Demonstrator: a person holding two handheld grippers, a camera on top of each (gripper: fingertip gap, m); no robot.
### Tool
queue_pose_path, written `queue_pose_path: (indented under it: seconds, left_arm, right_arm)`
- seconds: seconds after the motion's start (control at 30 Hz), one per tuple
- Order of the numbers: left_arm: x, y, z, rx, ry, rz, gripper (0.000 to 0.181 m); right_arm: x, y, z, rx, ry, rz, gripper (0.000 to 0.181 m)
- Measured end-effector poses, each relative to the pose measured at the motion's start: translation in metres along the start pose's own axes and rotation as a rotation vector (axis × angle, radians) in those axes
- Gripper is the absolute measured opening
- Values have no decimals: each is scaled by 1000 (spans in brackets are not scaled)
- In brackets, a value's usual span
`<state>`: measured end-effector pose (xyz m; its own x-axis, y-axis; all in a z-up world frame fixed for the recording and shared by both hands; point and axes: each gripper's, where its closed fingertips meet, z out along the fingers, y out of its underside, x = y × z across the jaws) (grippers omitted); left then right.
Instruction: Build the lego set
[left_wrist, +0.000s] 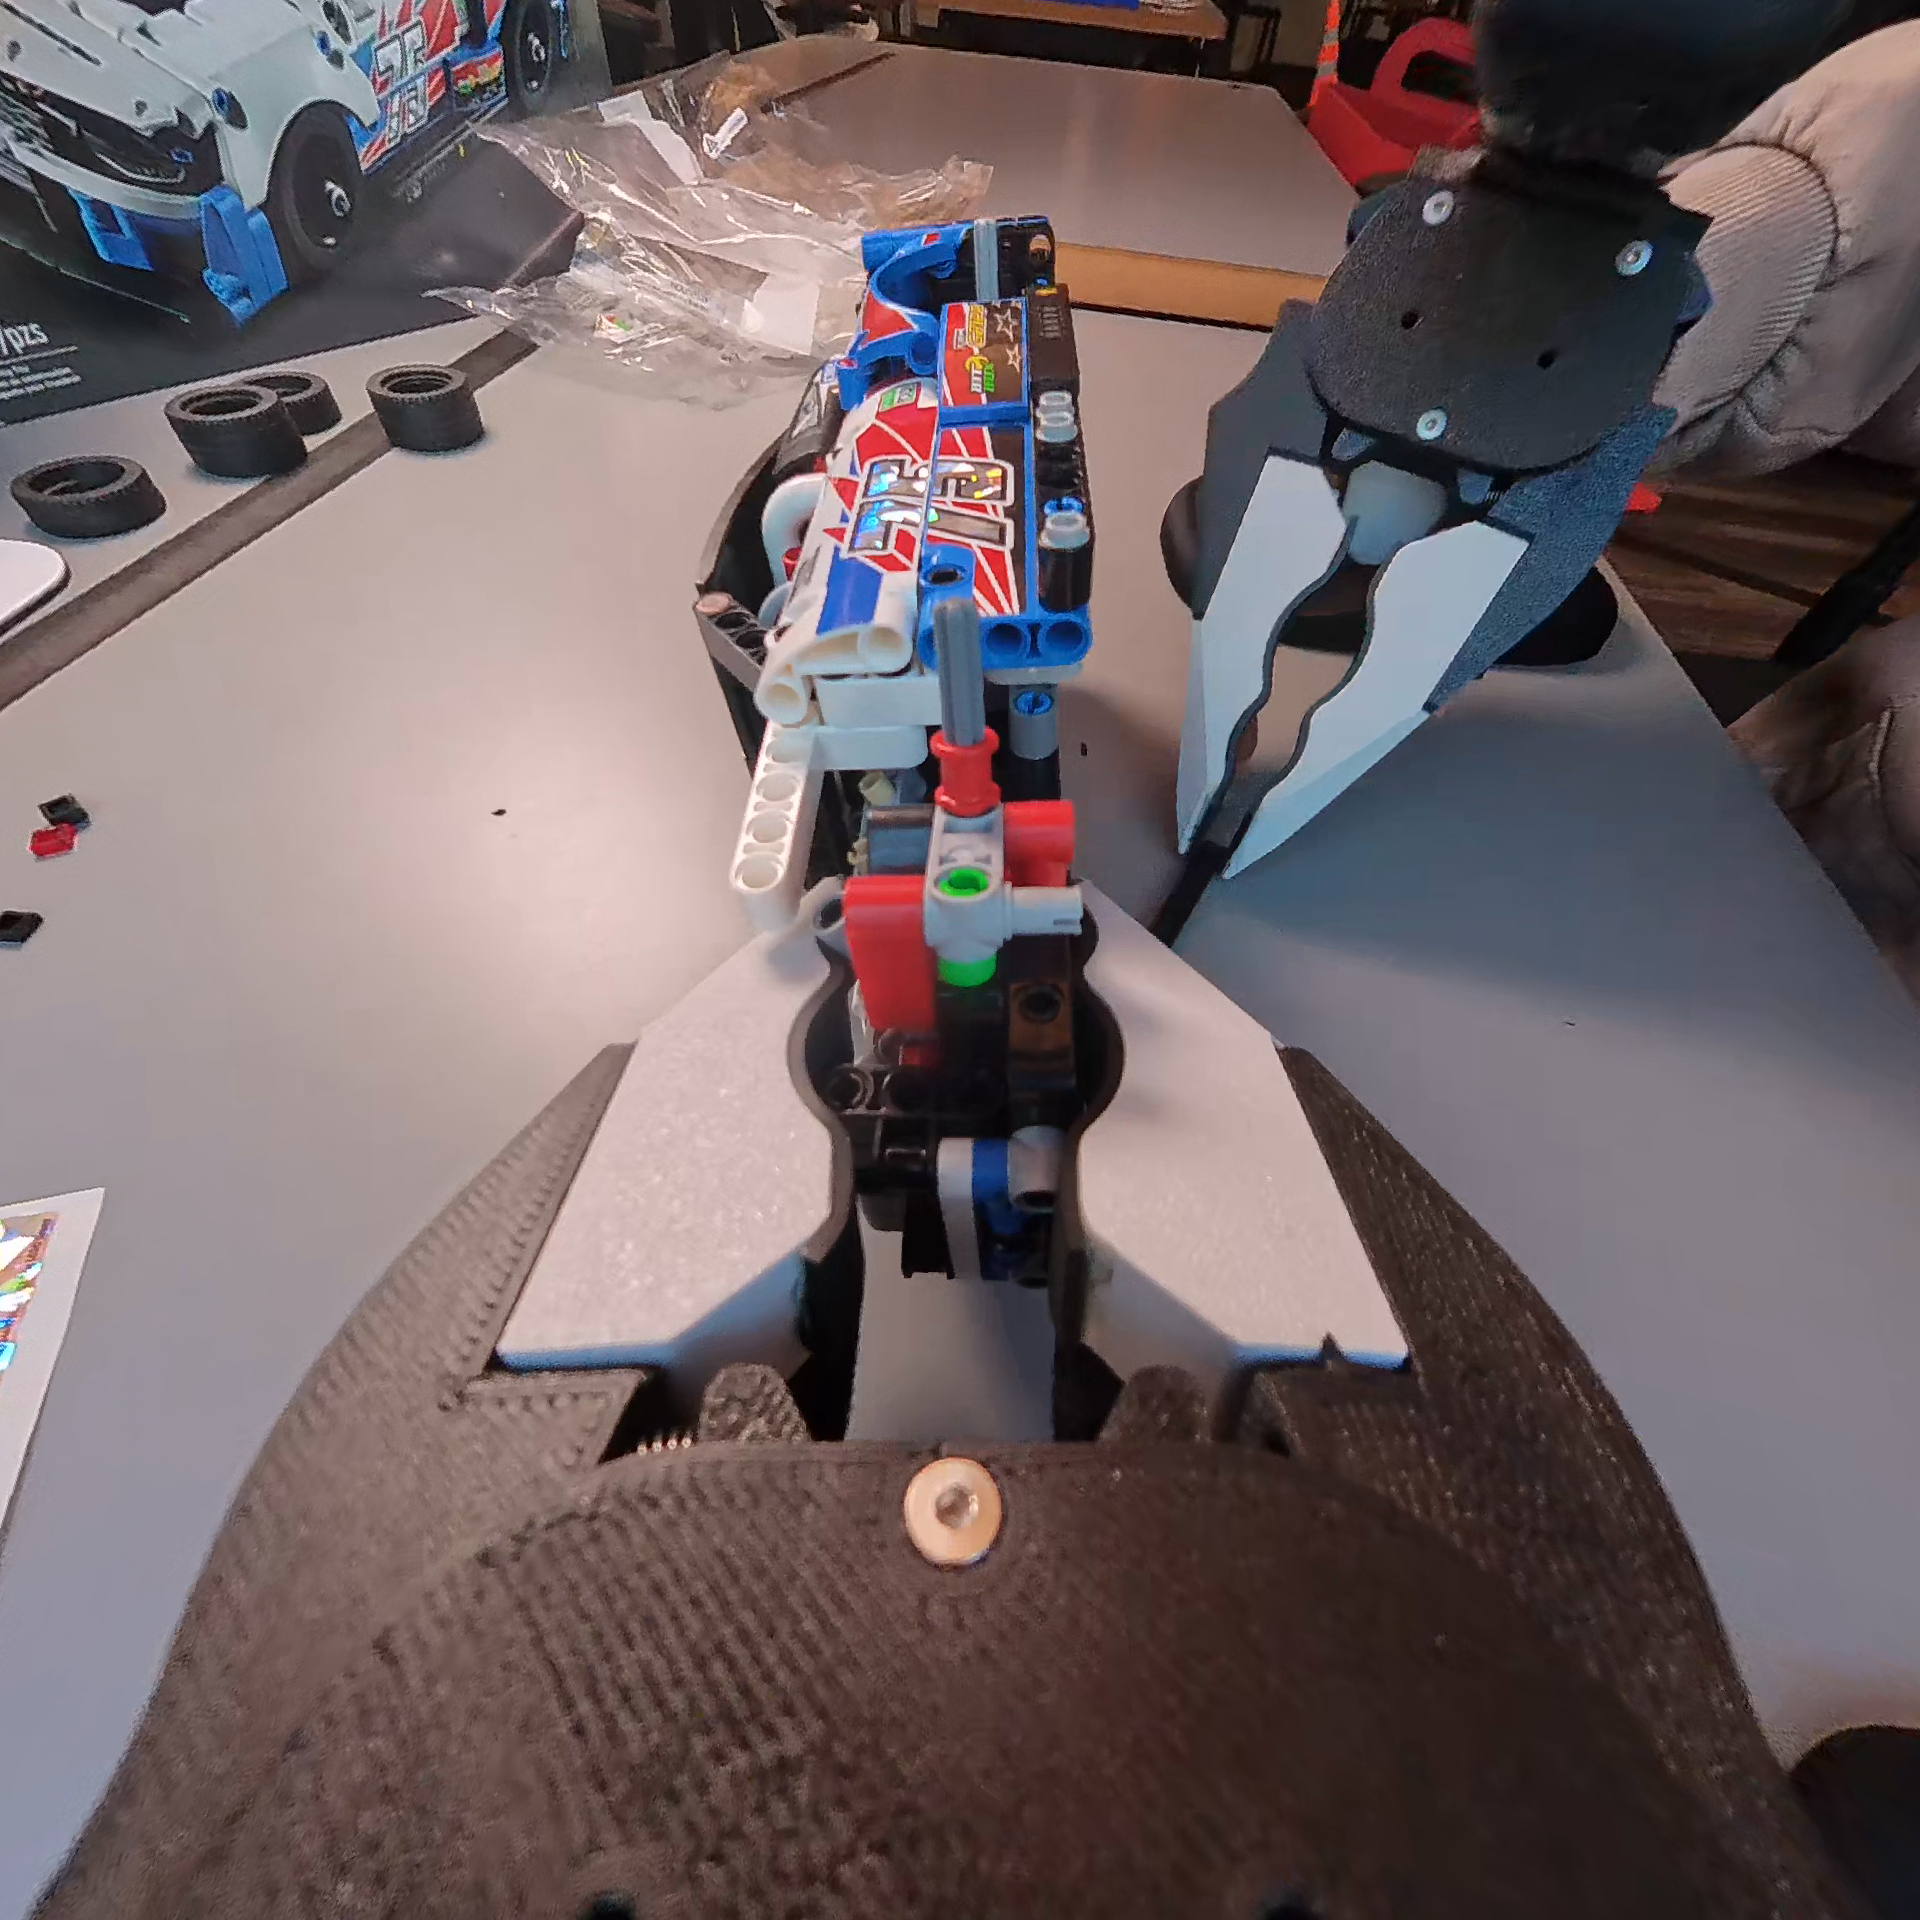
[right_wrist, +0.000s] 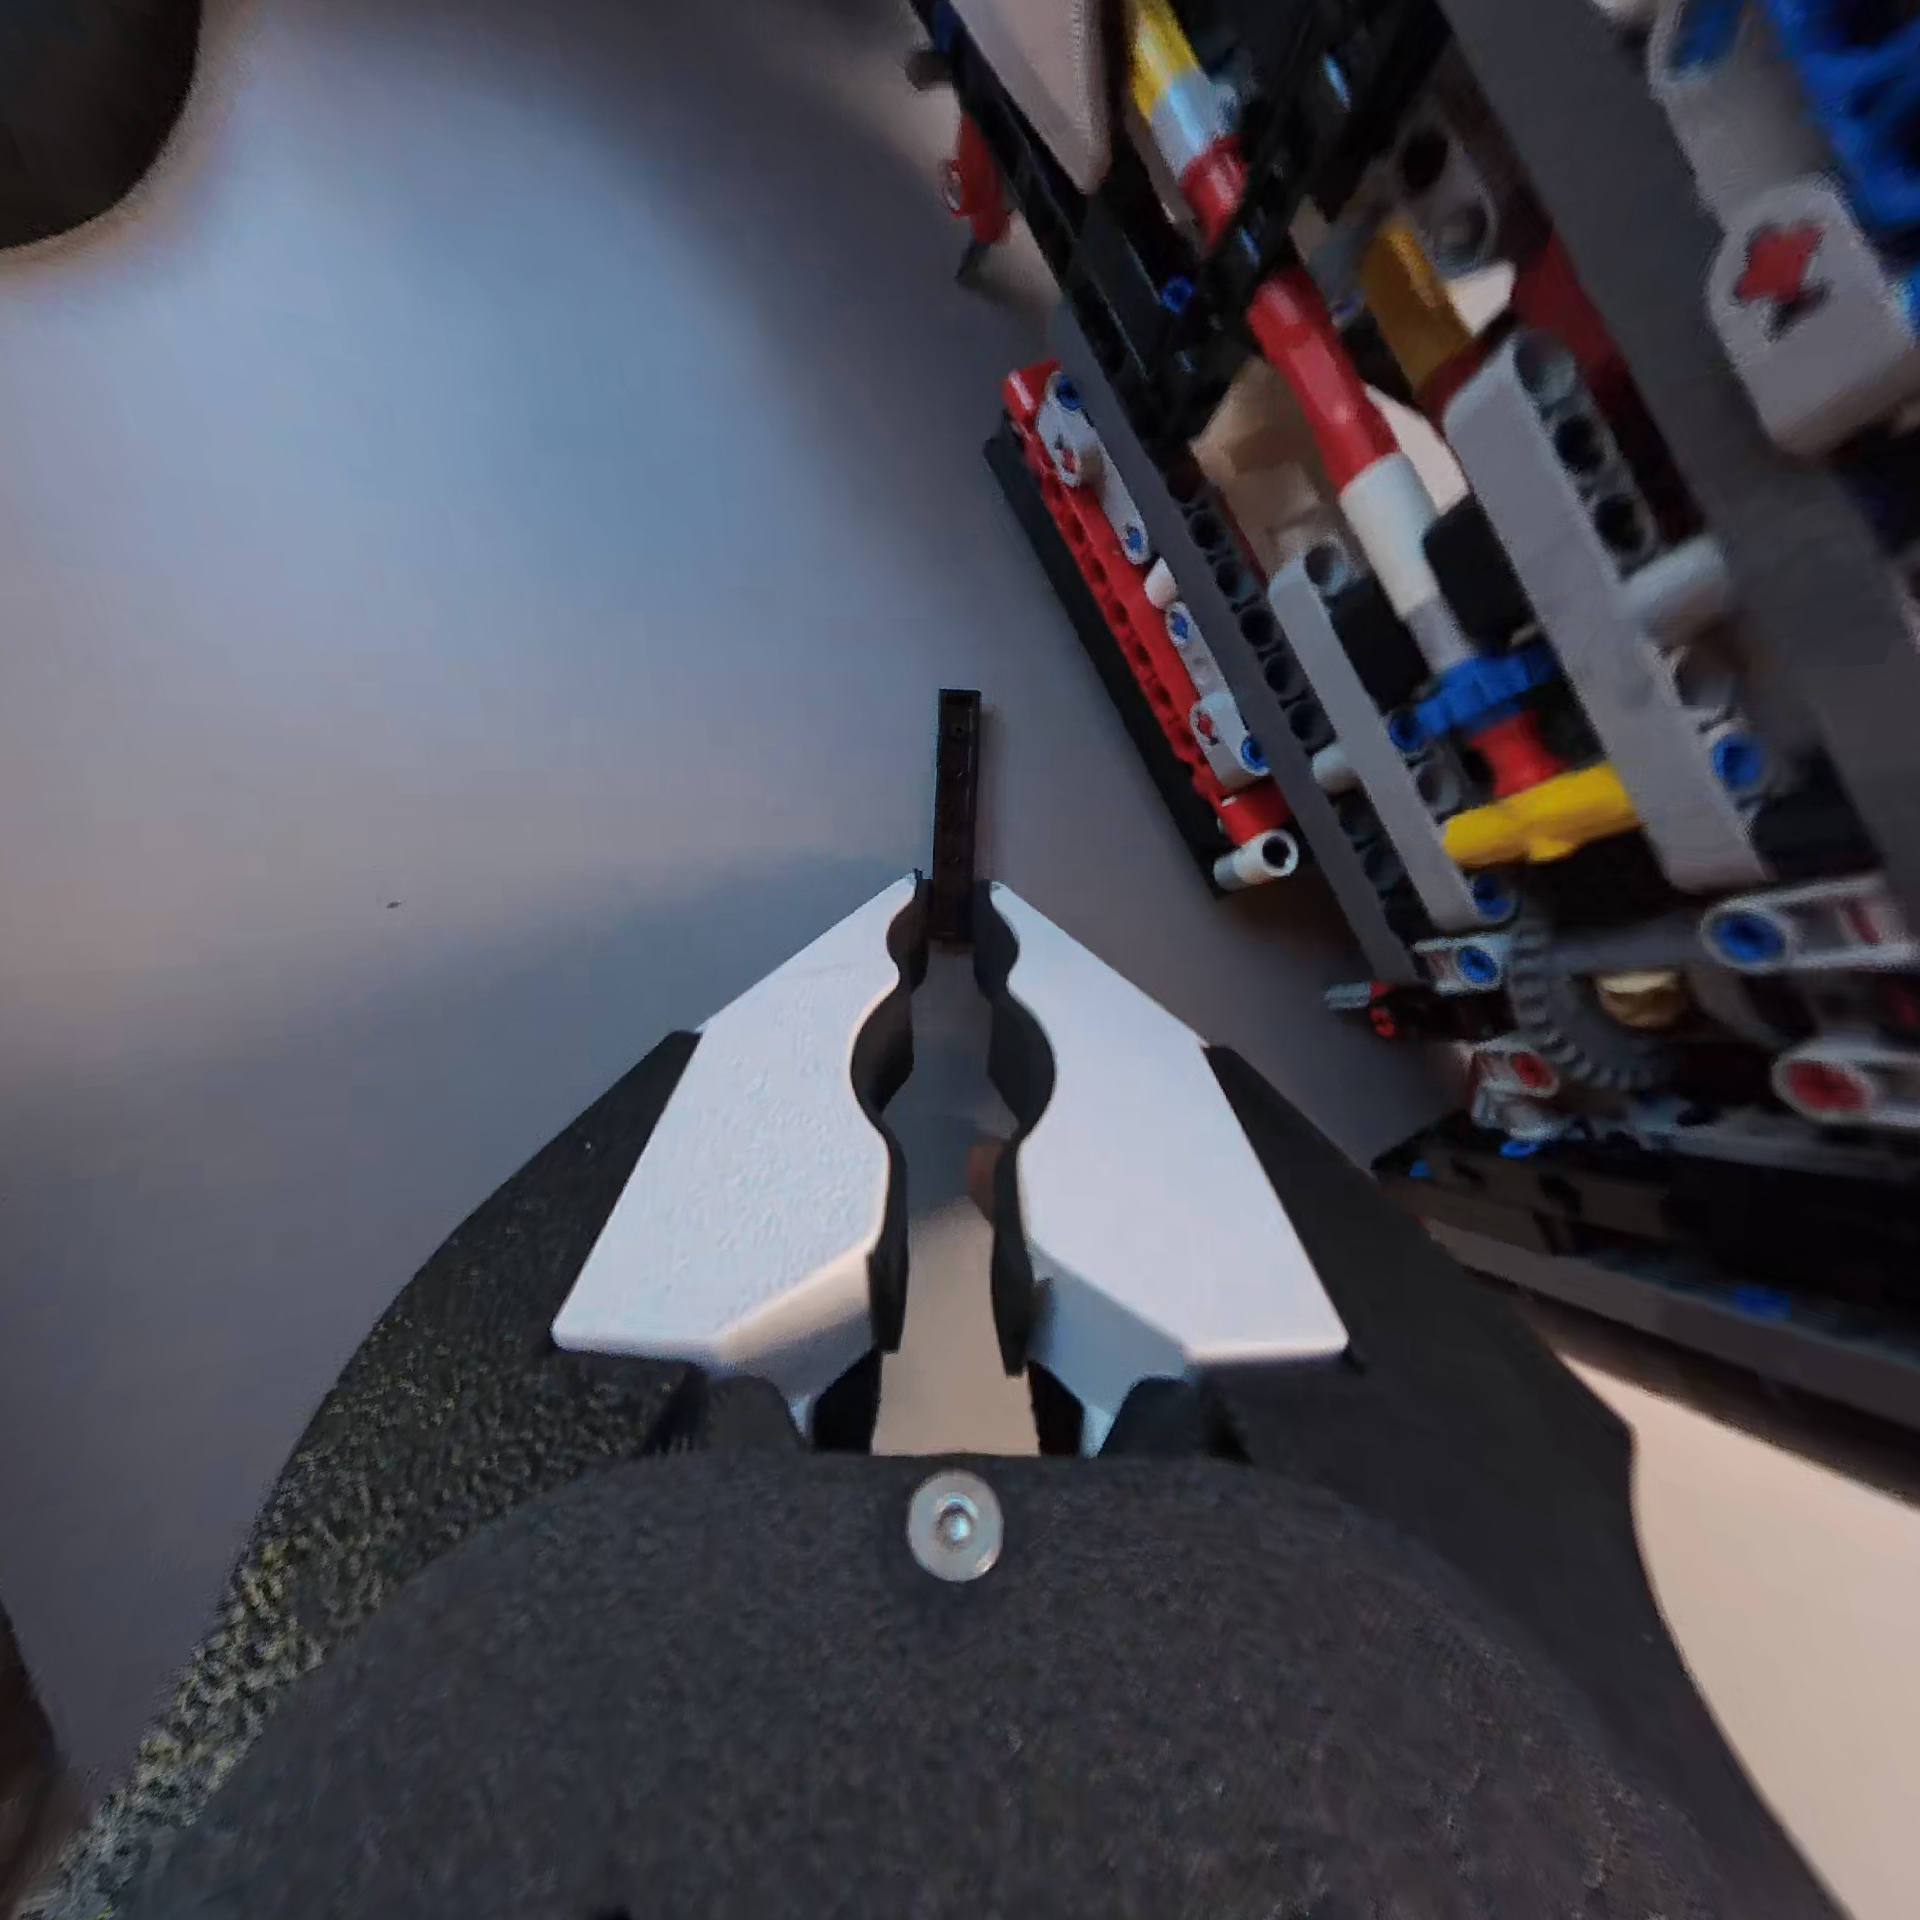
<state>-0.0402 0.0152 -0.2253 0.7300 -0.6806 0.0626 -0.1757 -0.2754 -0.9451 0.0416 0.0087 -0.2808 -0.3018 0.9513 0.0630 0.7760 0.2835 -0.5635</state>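
Observation:
My left gripper (left_wrist: 945, 925) is shut on the front end of the partly built lego car (left_wrist: 935, 499), which stands on its side on the grey table (left_wrist: 416, 727). The car has white, blue and red stickered panels and a grey axle with a red bush sticking up. My right gripper (right_wrist: 954, 883) is shut on a thin black rod piece (right_wrist: 958, 790) that sticks out past its tips, close over the table. In the left wrist view the right gripper (left_wrist: 1210, 852) points down at the table just right of the car. The car's underside (right_wrist: 1455, 623) fills the right of the right wrist view.
Three black tyres (left_wrist: 239, 426) lie at the far left by the set's box (left_wrist: 208, 156). Clear plastic bags (left_wrist: 707, 208) lie behind the car. Small red and black parts (left_wrist: 57, 826) and a sticker sheet (left_wrist: 31, 1299) lie at the left. A person's sleeve (left_wrist: 1818, 260) is at the upper right. About 10 cm separates my left fingertips from my right.

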Motion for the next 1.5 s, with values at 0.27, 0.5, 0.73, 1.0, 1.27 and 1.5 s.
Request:
queue_pose_path:
  seconds: [0.27,0.5,0.73,1.0,1.27,1.5]
  left_arm:
    - [7,-1,1,-10,-35,179,35]
    - [13,-2,3,-32,-60,250,35]
    - [13,-3,3,-37,-61,233,35]
    - [13,-2,3,-39,-59,214,34]
    - [12,-1,3,-38,-55,199,35]
    - [7,0,2,-41,-55,150,35]
  right_arm:
    - [16,-76,-107,131,85,-387,5]
    - [57,-50,-140,-428,-28,-493,4]
    - [64,-40,-153,-906,-164,-484,5]
    - [53,-73,-117,-856,-200,-536,4]
    - [44,-109,-84,-570,-225,-510,0]
    - [60,-133,-121,-173,-40,-423,2]
